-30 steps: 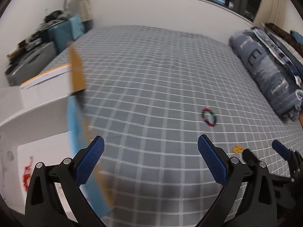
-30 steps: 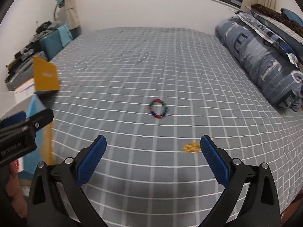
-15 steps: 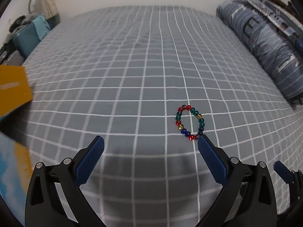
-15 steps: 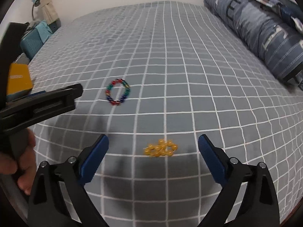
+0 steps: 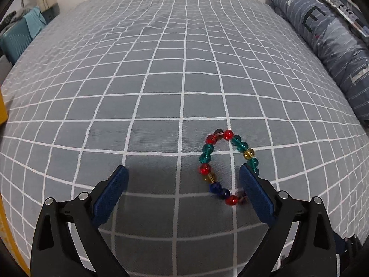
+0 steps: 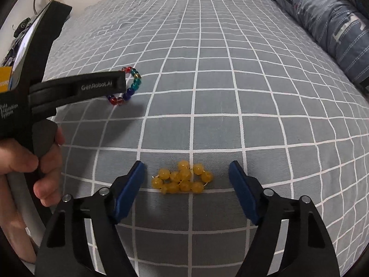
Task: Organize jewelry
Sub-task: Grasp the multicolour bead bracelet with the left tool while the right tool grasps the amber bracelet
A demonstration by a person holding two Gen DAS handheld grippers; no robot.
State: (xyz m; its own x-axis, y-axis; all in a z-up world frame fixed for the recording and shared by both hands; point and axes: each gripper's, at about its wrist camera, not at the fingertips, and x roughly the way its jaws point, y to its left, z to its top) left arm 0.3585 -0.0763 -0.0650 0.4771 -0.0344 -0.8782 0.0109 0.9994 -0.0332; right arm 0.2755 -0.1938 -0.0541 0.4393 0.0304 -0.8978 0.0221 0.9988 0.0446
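A bracelet of red, green, blue and amber beads [image 5: 227,165] lies on the grey checked bedspread [image 5: 161,80]. My left gripper [image 5: 183,181] is open and low over the bed; its right finger [image 5: 253,191] covers the bracelet's right side. In the right wrist view the same bracelet [image 6: 130,87] shows partly behind the left gripper's finger. A bunched bracelet of yellow beads [image 6: 182,180] lies between the open fingers of my right gripper [image 6: 186,177], apart from both pads.
A blue-grey striped bolster pillow [image 5: 322,30] lies along the bed's right side. A teal suitcase [image 5: 16,39] stands at the far left. An orange box edge [image 5: 3,113] shows at the left rim. A hand [image 6: 25,161] holds the left gripper.
Both grippers moved forward and down towards the bed. The colourful bracelet now lies at the left gripper's right finger, and the yellow one between the right gripper's fingers. The box has left view.
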